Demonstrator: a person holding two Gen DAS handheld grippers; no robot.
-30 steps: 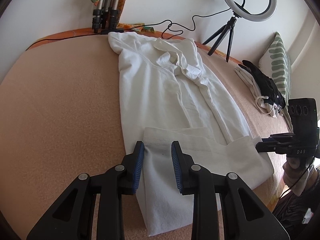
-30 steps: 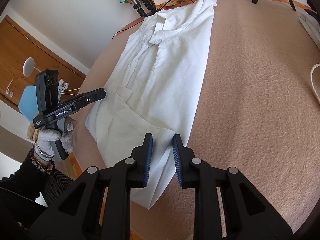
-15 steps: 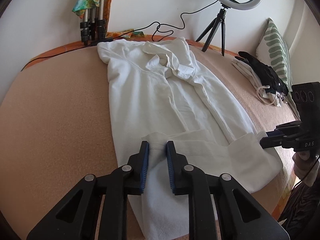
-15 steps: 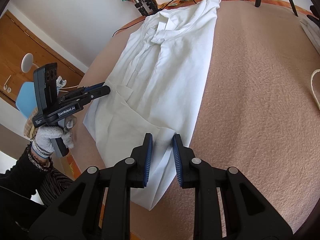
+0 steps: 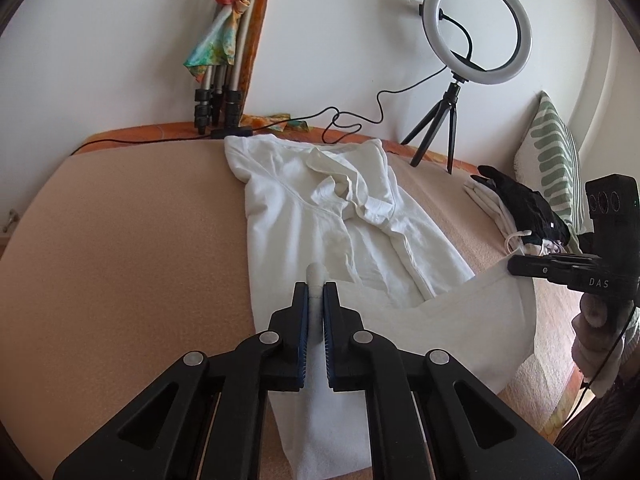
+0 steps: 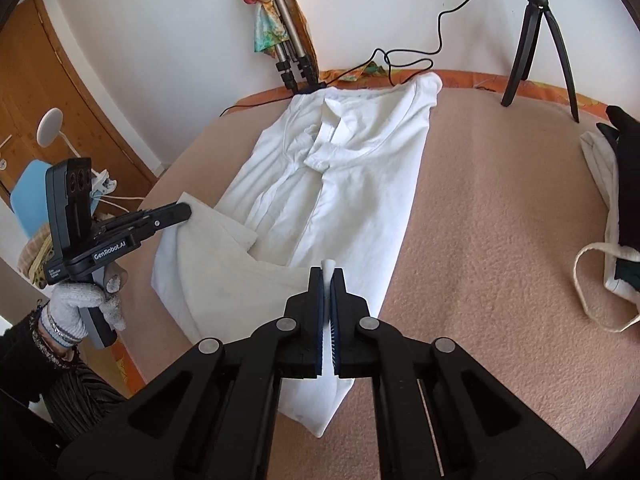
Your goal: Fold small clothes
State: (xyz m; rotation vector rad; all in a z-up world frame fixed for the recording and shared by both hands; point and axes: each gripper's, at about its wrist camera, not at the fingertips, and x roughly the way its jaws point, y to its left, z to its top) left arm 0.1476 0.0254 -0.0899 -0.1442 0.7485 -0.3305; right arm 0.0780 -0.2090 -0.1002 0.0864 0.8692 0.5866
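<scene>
Left tongs point(image 5: 316, 296) and right tongs point(image 6: 327, 280) each clamp a hem corner of the white shirt point(image 6: 352, 184), lifted off the bed's point(image 5: 120, 240) near edge.

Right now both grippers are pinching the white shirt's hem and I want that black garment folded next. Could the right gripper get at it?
Probably not yet: the right gripper is shut on the white shirt. The black garment lies uncovered on the beige bedcover to its right, so the way looks free once it lets go.

Behind the bed point(image 5: 120, 240) with its peach cover stands a white wall point(image 5: 340, 32), a ring light point(image 5: 477, 26) before it, and a wooden door point(image 6: 48, 92) left of the bed.
</scene>
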